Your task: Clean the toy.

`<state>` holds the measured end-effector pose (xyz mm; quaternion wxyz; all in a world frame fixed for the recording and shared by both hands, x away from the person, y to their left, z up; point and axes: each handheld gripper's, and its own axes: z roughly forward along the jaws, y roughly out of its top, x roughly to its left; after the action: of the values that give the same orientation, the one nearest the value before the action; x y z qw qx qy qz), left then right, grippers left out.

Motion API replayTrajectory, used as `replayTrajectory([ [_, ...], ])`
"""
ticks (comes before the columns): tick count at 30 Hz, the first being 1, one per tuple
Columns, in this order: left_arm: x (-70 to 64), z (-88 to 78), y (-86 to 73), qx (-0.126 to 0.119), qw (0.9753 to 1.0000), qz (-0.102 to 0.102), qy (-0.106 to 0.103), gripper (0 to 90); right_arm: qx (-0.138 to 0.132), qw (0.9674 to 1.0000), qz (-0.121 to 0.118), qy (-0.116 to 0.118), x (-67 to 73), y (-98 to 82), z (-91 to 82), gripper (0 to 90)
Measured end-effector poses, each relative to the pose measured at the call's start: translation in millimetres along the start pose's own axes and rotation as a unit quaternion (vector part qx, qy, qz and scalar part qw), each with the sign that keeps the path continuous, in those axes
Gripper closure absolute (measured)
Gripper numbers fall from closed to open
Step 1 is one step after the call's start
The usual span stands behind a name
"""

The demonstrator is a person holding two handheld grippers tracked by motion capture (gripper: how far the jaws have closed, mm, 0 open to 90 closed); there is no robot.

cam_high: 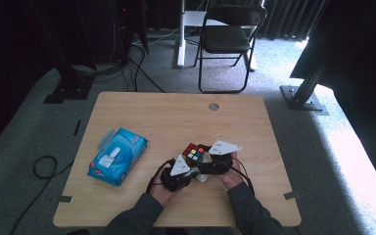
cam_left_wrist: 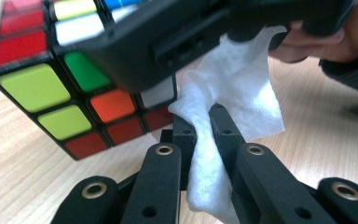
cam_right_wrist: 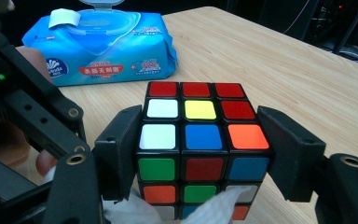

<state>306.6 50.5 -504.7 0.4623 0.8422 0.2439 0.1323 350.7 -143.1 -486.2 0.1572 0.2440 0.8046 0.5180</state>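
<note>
A scrambled Rubik's cube (cam_right_wrist: 200, 140) is clamped between the two black jaws of my right gripper (cam_right_wrist: 203, 144), one pad on each side face, just above the wooden table (cam_high: 176, 117). My left gripper (cam_left_wrist: 203, 122) is shut on a white wipe (cam_left_wrist: 242, 88), pinched between its fingertips right below the cube (cam_left_wrist: 70, 79). The wipe (cam_right_wrist: 205, 210) touches the cube's lower face. In the high view the cube (cam_high: 192, 152) sits between the left gripper (cam_high: 195, 172) and the right gripper (cam_high: 201, 154), near the table's front middle.
A blue pack of wet wipes (cam_high: 117, 155) with its lid flipped open lies on the left of the table, also seen as the pack (cam_right_wrist: 102, 46) in the right gripper view. A folding chair (cam_high: 227, 34) stands beyond the far edge. A cable hole (cam_high: 214, 106) marks the tabletop's back.
</note>
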Motion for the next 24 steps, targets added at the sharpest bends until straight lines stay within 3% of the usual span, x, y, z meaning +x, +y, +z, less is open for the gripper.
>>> replayTrajectory([
  [17,-2.0,-6.1,4.3,-0.021,0.9998,0.0,0.0,83.4,0.0,1.0,-0.004,0.006,2.9,0.1,1.7,34.2],
  [24,-1.8,-4.2,2.8,-0.017,0.9998,0.002,-0.001,83.4,-0.001,0.9999,-0.005,0.009,4.9,0.7,2.7,34.2],
])
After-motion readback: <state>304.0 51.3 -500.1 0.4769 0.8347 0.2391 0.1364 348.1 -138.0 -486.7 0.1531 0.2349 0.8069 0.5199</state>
